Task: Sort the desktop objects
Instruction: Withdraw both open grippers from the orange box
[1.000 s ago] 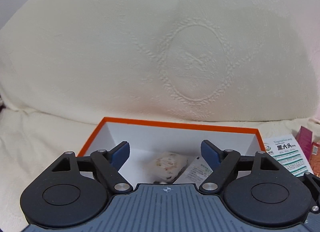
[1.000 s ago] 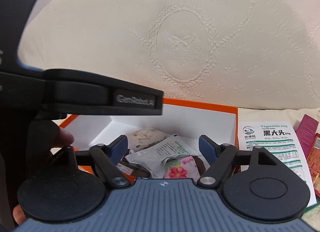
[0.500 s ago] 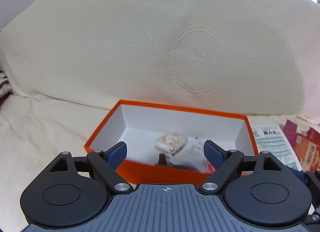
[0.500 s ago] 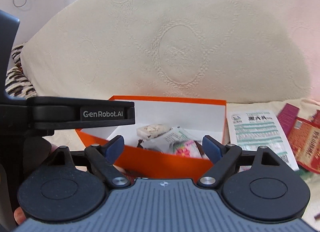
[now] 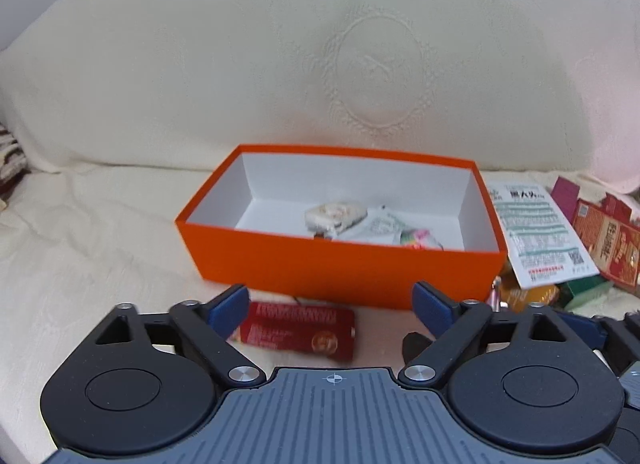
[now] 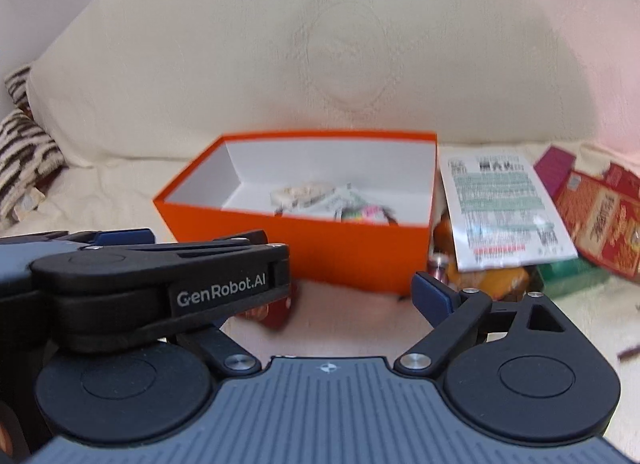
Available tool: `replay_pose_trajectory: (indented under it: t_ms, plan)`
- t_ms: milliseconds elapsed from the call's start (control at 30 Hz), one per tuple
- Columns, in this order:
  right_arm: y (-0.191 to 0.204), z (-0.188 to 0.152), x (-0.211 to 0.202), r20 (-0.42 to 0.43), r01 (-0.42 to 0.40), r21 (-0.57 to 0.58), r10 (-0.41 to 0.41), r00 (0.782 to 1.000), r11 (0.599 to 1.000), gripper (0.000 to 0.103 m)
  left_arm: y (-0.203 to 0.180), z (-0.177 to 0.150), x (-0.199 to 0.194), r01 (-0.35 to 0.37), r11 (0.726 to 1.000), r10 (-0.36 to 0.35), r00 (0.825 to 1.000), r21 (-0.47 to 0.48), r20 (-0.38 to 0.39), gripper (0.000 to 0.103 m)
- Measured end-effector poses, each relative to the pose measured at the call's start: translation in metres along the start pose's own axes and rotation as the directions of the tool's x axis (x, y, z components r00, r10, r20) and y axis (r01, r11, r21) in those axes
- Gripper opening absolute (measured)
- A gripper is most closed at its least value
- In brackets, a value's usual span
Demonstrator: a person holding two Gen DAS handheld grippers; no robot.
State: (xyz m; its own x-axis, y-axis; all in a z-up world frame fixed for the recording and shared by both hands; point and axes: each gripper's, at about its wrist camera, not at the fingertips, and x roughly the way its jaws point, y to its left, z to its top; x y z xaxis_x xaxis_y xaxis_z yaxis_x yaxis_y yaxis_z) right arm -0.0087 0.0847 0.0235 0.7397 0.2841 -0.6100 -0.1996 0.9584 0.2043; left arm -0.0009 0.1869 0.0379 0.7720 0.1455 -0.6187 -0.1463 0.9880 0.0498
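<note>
Covering the seat, a cream cloth (image 5: 100, 232) lies bare left of the orange box (image 5: 340, 264). Packets (image 5: 536, 232) crowd its right edge. Both grippers, left (image 5: 332, 306) and right (image 6: 352, 292), gape empty; a red packet (image 5: 298, 330) lies between the left fingers.

Each claw is built alike. The left claw (image 5: 332, 306) has a grey-blue ribbed housing at the bottom, marked in the middle with a small white crosshair emblem. On either side sit two round black discs with a raised circle in each, and from them run black angular linkage arms with triangular cut-outs, pinned by silver screws. The fingertips (image 5: 230, 306) wear dark blue pads. The right claw (image 6: 352, 296) shows the same grey ribbed body, black discs, silver screws and blue pads; across its view the other unit's black side bears white lettering "GenRobot.AI".
</note>
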Motion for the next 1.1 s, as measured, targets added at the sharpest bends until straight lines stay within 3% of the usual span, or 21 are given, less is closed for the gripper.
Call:
replay_pose_trajectory:
  t_ms: [400,733,1100]
  plan:
    - [0.004,-0.013,-0.004,-0.03,0.0,0.021,0.001,1.0,1.0,0.093,0.002,-0.011,-0.007,-0.03,1.0,0.03,0.999,-0.001,-0.017,0.099]
    - [-0.006,-0.018,0.0,-0.04,-0.001,0.032,0.003,0.999,0.999,0.093,-0.004,-0.013,-0.001,0.006,1.0,-0.006,0.999,0.004,-0.033,0.103]
    - [-0.009,-0.02,0.001,-0.043,-0.002,0.044,0.003,0.999,0.999,0.093,-0.003,-0.012,0.005,-0.034,0.999,0.034,0.999,0.007,-0.033,0.103]
